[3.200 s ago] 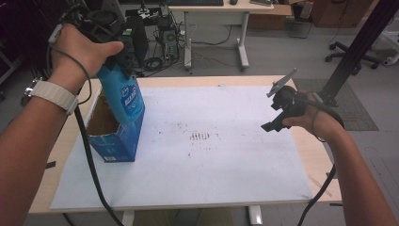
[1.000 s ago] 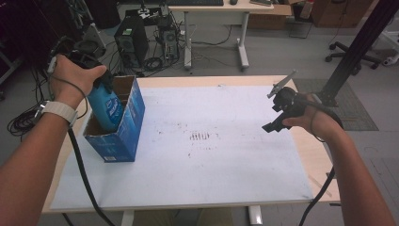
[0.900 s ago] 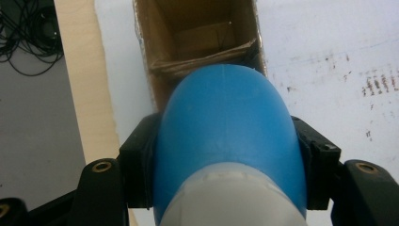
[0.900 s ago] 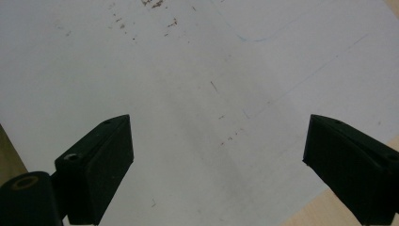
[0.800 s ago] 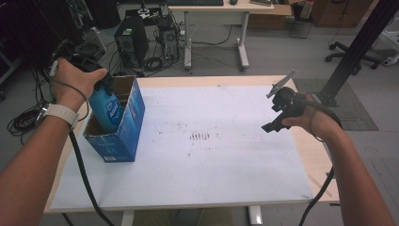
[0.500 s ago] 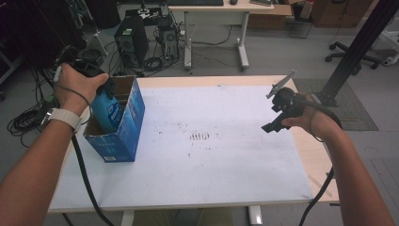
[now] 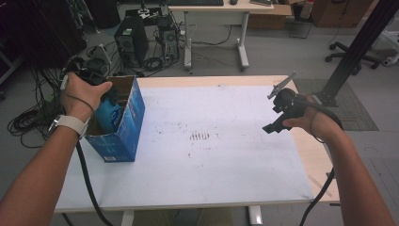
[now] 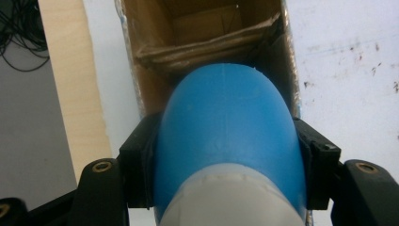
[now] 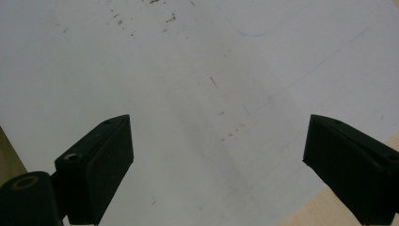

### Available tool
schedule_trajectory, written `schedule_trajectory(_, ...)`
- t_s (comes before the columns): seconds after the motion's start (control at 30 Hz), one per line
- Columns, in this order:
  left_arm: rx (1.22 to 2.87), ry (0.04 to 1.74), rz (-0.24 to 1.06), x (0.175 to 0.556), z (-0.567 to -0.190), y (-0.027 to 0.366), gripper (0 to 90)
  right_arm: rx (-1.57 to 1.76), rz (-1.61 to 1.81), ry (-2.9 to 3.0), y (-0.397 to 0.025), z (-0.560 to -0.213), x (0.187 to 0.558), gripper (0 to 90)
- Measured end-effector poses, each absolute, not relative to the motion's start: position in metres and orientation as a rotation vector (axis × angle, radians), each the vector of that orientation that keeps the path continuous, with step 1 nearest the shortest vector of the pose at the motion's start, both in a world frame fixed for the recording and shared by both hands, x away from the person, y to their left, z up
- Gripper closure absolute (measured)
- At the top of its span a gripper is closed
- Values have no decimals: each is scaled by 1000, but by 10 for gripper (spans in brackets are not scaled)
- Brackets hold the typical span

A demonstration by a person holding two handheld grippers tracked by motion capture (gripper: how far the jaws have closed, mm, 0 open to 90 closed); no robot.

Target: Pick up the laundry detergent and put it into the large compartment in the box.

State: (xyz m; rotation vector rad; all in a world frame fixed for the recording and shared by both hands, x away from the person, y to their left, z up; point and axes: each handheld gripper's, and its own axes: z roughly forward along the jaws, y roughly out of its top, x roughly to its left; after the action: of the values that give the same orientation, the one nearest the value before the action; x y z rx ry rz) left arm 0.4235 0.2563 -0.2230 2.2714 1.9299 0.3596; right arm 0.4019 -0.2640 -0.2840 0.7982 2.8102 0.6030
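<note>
Up close, left gripper [image 8: 226, 188] jaws clamp bottle [image 8: 226, 141]; right gripper [image 9: 216, 165] jaws apart.

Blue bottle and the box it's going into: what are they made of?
Bottle: likely plastic, smooth with a soft sheen and a faint mould seam down the middle. Box: cardboard, raw brown inside with bent flaps, printed glossy blue outside.

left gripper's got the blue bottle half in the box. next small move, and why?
Probably lower it straight down a little more before letting go. The left gripper is shut on the blue bottle, whose rounded end points into the open cardboard box, yet much of the bottle sits above the rim. The right gripper hangs open over the table, idle.
</note>
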Motion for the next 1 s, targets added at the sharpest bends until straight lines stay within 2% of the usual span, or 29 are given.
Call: schedule_trajectory(1.0,2305,1941,336,426,-270,256,374,805,593,2818,-264,-287,403,91)
